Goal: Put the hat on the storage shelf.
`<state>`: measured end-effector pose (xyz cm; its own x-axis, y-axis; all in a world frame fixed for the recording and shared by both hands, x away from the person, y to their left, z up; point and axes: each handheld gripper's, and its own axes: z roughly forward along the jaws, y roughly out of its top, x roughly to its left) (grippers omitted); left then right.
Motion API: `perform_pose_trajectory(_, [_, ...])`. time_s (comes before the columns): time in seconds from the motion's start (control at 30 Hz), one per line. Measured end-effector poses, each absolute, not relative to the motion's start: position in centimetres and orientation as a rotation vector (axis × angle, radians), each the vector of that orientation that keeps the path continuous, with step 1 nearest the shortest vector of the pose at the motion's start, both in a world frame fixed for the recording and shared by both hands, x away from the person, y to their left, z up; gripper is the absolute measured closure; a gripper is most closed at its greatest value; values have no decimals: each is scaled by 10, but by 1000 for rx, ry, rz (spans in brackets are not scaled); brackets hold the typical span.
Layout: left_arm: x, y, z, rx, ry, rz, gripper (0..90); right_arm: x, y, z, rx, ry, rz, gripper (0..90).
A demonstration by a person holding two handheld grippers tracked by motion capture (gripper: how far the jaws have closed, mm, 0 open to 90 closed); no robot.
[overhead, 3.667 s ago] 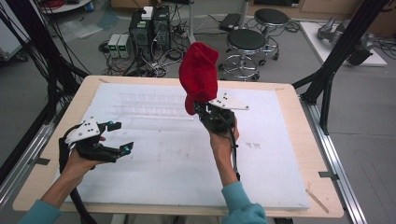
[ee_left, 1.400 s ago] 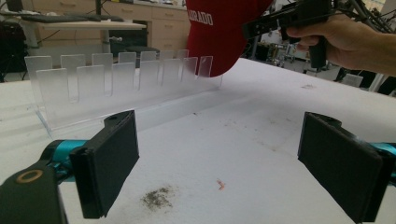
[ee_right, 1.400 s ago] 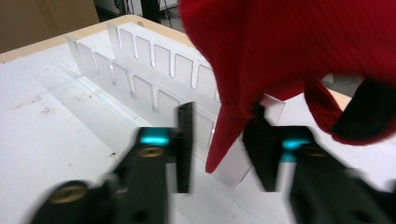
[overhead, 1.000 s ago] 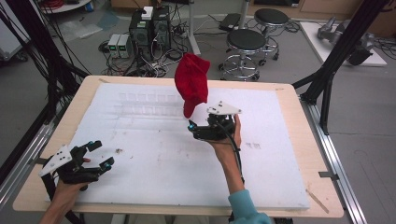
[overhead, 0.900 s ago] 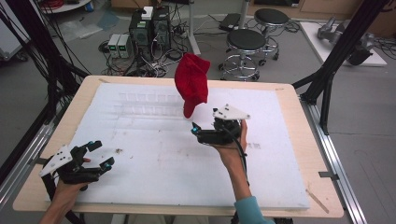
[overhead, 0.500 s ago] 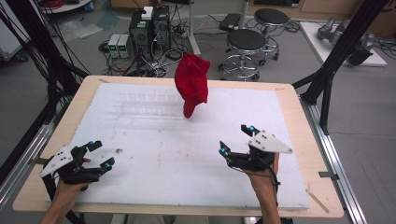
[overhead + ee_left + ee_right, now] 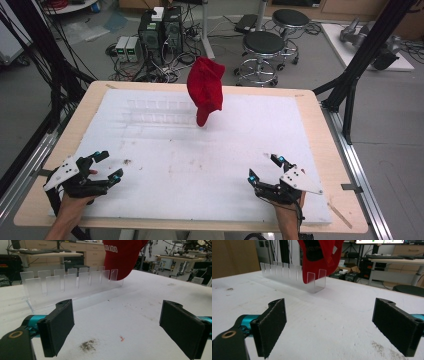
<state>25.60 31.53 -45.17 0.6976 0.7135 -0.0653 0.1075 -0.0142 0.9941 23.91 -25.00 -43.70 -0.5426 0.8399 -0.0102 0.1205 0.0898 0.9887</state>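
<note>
Both grippers sit low at my near table edge, well apart: left gripper (image 7: 102, 167) and right gripper (image 7: 263, 169), jaws spread wide, nothing between them. I see the red cap (image 7: 205, 92) standing in the clear slotted rack's (image 7: 67, 287) right end, far side of the white mat (image 7: 200, 165).

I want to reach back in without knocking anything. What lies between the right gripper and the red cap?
Nothing: in the right gripper view, bare white table runs from the open right gripper to the red cap standing in the clear rack.
</note>
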Motion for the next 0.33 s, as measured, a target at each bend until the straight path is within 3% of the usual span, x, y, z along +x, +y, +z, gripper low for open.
perform_pose_trajectory(0.33, [254,316,-452,1514,709,568,126,238,-250,-450,954,1733,1512,111])
